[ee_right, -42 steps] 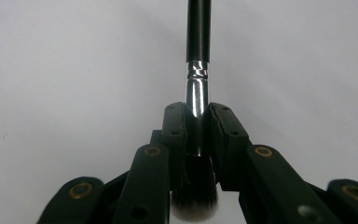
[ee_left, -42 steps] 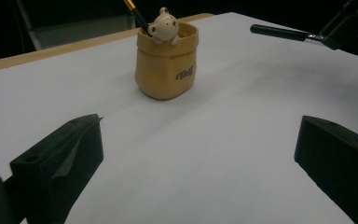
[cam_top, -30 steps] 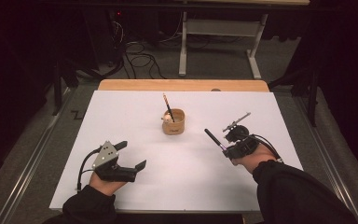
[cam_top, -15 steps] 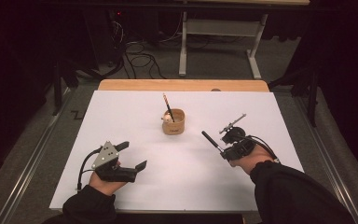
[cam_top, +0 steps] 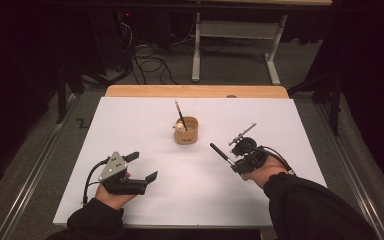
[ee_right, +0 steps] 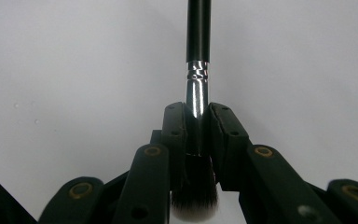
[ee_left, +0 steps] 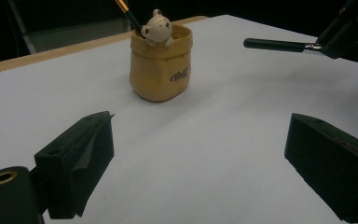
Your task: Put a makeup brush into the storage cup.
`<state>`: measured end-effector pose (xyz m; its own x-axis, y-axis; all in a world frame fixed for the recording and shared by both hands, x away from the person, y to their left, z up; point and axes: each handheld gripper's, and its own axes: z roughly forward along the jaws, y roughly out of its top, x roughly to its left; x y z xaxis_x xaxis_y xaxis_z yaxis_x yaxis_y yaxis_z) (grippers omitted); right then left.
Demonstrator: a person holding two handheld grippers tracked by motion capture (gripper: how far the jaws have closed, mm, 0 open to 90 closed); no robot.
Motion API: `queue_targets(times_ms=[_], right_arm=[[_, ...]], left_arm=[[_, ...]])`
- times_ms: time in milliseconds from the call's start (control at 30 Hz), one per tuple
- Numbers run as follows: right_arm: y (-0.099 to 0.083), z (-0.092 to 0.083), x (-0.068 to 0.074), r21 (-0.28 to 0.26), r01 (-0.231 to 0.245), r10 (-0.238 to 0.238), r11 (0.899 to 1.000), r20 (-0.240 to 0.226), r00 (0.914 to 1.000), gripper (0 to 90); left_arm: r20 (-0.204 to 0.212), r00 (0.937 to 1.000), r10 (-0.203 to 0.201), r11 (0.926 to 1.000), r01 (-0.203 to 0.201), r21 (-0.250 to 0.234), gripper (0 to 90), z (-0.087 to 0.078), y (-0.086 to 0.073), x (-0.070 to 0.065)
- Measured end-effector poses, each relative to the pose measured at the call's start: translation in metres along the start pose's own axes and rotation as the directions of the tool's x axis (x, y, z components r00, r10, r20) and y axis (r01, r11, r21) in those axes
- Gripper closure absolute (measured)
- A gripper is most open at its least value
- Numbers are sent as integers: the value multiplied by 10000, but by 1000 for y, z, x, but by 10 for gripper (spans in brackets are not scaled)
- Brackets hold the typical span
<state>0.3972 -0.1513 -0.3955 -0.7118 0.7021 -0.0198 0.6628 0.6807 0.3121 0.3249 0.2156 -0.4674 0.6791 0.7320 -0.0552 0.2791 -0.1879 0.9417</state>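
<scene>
The right tool is clamped on a makeup brush, its pads pinching the silver ferrule just above the bristles, so the black handle sticks out ahead of the jaws toward the middle of the surface. The brush is held in the air, a little to the right of the small tan holder with the bear figure on its rim. One thin brush already leans inside that holder.

The left tool rests low at the near left, jaws spread wide with nothing between them, though they have just been easing inward a touch. It faces the holder from well apart.

My worry is the holder itself: it looks light and its mouth is narrow. If the handle goes in at a slant it could catch the rim or the bear and tip the whole thing, since nothing steadies it. It could also knock the leaning brush out. And a grip on smooth metal may let the brush swivel or slide as the hand turns it upright.
</scene>
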Motion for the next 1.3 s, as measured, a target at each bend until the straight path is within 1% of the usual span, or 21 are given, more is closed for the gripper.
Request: queue_targets(times_ms=[33,67,100,433,500,600,633,667,700,733,767,800,933,967,1000,1167,1200,1300], right_arm=[[0,1,1,-21,74,-74,10000,-30,10000,786],[1,1,3,24,15,-15,10000,-41,10000,786],[2,1,4,37,123,-123,9999,-52,9999,786],[7,0,16,82,471,-469,9989,-243,9986,786],[8,1,18,49,613,-612,9981,-266,9978,786],[9,1,22,107,559,-555,9984,-334,9979,786],[9,1,22,99,694,-690,9975,-353,9970,786],[10,1,23,105,665,-661,9977,-379,9971,786],[10,1,23,82,816,-812,9966,-397,9959,786],[11,1,25,125,717,-712,9973,-403,9966,786],[12,0,26,82,869,-864,9962,-436,9953,786],[12,0,27,99,842,-837,9964,-438,9955,786],[15,-3,30,108,1044,-1037,9945,-488,9934,786],[15,-4,31,120,1028,-1021,9946,-497,9935,786],[16,-5,31,93,1171,-1165,9931,-501,9919,786],[20,-11,33,141,1456,-1448,9892,-475,9883,786],[21,-12,34,210,1445,-1433,9893,-495,9884,786],[24,-13,35,286,1668,-1649,9856,-582,9846,786]], left_arm=[[2,10000,6,10000,-6,-1,89,0,0,0],[12,10000,2,10000,-2,4,89,0,0,0],[16,10000,2,10000,-2,5,90,0,0,0],[-7,9999,117,9999,-117,49,95,1,0,-1],[-19,9999,128,9999,-128,53,95,1,0,-2],[-40,9999,167,9998,-167,47,95,2,0,-2],[-46,9998,178,9998,-178,49,95,2,0,-2],[-55,9998,184,9998,-184,43,95,2,-1,-3],[-56,9997,220,9997,-219,59,95,2,-1,-3],[-60,9997,257,9996,-256,83,95,3,-1,-3],[-54,9996,263,9996,-262,95,95,3,-1,-3],[-59,9996,288,9995,-287,98,95,3,-1,-4],[-28,9993,364,9992,-364,139,95,5,-1,-5],[-22,9993,385,9992,-384,148,95,6,-1,-6],[-1,9992,389,9992,-389,130,96,6,-1,-6],[5,9991,417,9991,-417,111,96,6,0,-7],[9,9991,416,9991,-416,115,96,6,0,-7],[15,9991,417,9991,-417,86,96,6,0,-7]])
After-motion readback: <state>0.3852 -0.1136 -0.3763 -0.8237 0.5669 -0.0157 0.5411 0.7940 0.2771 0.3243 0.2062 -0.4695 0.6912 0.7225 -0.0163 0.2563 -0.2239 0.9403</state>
